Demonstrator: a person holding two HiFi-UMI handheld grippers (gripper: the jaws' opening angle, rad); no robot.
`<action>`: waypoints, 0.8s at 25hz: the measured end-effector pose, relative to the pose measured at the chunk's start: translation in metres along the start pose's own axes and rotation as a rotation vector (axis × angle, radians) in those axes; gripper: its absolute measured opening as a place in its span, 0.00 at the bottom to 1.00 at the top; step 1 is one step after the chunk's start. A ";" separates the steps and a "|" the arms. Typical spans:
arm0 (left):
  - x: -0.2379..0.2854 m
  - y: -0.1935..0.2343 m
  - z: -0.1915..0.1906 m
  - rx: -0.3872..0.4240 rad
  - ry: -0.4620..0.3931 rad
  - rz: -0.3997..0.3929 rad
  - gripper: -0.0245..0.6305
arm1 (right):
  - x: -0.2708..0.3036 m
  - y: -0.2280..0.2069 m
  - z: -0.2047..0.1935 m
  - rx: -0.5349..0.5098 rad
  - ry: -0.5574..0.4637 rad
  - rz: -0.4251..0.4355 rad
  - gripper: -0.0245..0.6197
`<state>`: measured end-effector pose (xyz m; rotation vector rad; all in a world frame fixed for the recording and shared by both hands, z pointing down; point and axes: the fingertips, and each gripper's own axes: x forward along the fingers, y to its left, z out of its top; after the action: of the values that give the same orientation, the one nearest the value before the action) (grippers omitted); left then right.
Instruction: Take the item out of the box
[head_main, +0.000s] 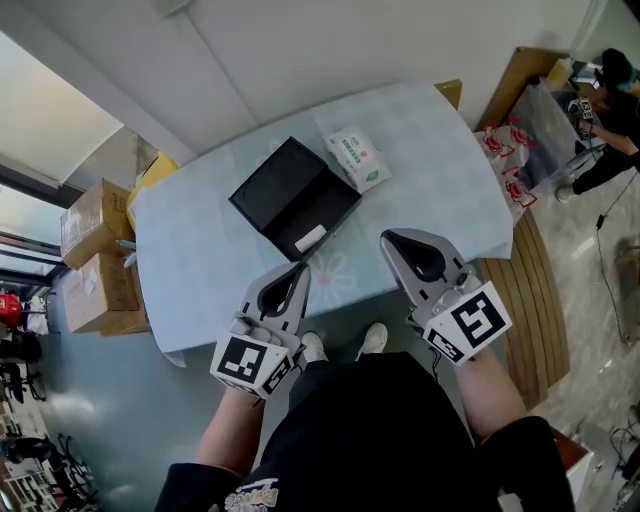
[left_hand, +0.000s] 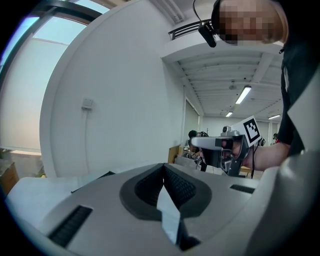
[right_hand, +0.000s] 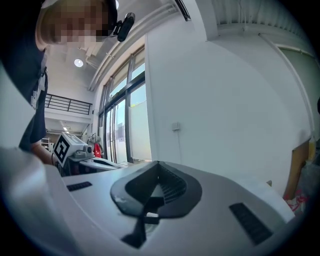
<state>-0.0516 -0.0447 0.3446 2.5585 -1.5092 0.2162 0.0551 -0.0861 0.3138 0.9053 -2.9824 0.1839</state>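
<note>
One item (head_main: 311, 238), lying diagonally, in box (head_main: 280, 190)

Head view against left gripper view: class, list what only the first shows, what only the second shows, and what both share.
Only the head view: the white item lying inside the open black box, the white and green packet beside it, and cardboard boxes left of the table.
Only the left gripper view: a wall plate, ceiling lights, and a close look at the jaws pressed together with nothing between them.
Both: the left tool and the right tool.
</note>
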 end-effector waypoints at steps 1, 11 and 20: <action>0.002 -0.002 0.000 0.001 0.001 0.008 0.05 | 0.000 -0.002 0.000 0.005 -0.001 0.008 0.05; 0.013 -0.008 -0.007 0.031 0.028 0.066 0.05 | -0.002 -0.020 -0.003 0.040 -0.010 0.064 0.05; 0.028 0.011 -0.023 0.034 0.097 0.090 0.05 | -0.008 -0.033 -0.009 0.063 -0.006 0.049 0.05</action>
<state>-0.0484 -0.0693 0.3733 2.4689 -1.5995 0.3752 0.0798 -0.1085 0.3256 0.8398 -3.0226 0.2777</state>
